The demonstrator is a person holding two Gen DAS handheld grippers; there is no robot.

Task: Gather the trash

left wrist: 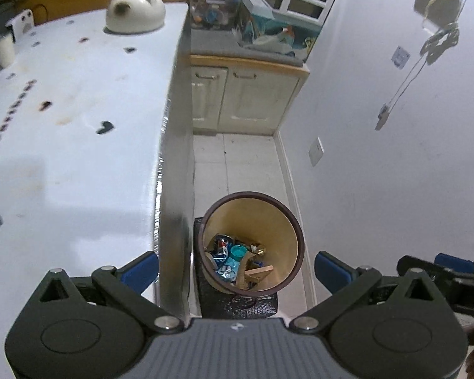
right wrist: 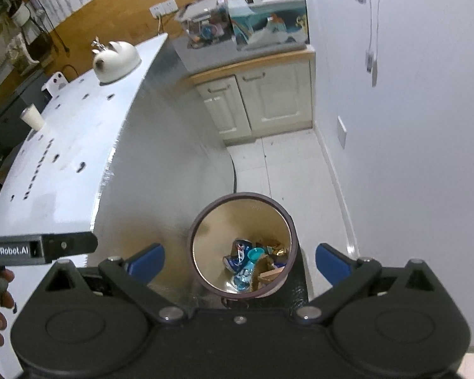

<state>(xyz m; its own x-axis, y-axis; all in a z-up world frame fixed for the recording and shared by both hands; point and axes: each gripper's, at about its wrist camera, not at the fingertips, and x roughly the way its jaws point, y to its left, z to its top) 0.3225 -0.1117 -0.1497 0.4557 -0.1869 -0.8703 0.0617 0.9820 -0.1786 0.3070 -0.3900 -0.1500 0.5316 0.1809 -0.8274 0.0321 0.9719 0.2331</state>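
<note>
A round bin with a dark rim [left wrist: 286, 213] stands on the floor beside the white table, below both grippers; it also shows in the right wrist view [right wrist: 205, 213]. Inside lie crushed blue cans [left wrist: 224, 263], a teal cup [left wrist: 238, 251], wrappers and a cardboard piece [left wrist: 257, 273]; the same trash [right wrist: 246, 262] shows in the right wrist view. My left gripper [left wrist: 237, 270] is open and empty above the bin. My right gripper [right wrist: 240, 262] is open and empty above the bin too.
The white table [left wrist: 63, 158] with dark marks fills the left; a cat-shaped white object [left wrist: 135, 11] and a white cup [left wrist: 3, 50] stand on it. A cream cabinet [left wrist: 243, 98] with cluttered boxes stands beyond. A white wall [left wrist: 395, 158] is at right.
</note>
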